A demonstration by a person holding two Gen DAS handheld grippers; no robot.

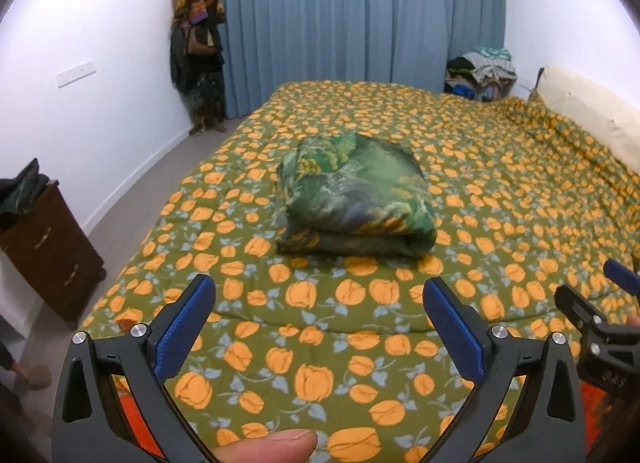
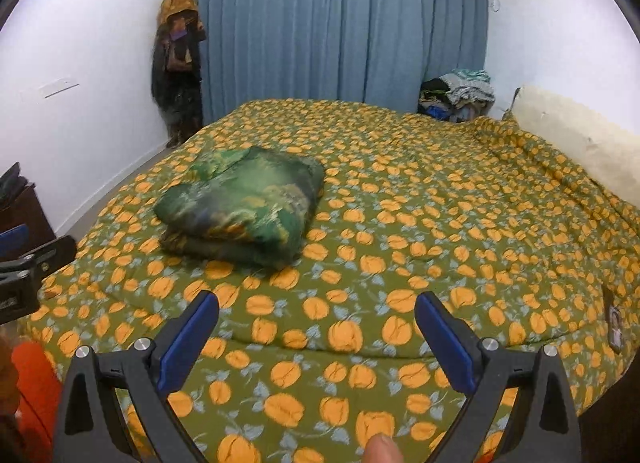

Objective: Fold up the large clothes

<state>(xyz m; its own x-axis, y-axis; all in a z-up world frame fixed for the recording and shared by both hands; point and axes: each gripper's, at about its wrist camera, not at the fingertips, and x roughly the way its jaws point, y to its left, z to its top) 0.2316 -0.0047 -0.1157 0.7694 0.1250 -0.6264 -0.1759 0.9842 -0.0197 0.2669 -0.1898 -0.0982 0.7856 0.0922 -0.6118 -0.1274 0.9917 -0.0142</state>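
Observation:
A green patterned garment (image 1: 356, 199) (image 2: 244, 209) lies folded into a thick bundle on the bed's olive cover with orange flowers (image 1: 500, 191) (image 2: 460, 203). My left gripper (image 1: 320, 295) hangs open above the near part of the bed, short of the bundle, with nothing between its blue pads (image 1: 188, 327). My right gripper (image 2: 316, 311) is open too, empty, to the right of the bundle and nearer than it. In the left wrist view the right gripper (image 1: 600, 303) shows at the right edge; in the right wrist view the left gripper (image 2: 28, 263) shows at the left edge.
Blue curtains (image 1: 344, 23) hang behind the bed. Hanging clothes (image 1: 198, 47) fill the left corner. A heap of clothes (image 1: 480, 71) sits at the far right by a cream headboard (image 1: 588, 115). A dark wooden cabinet (image 1: 52, 251) stands left of the bed. A fingertip (image 1: 272, 445) shows at the bottom.

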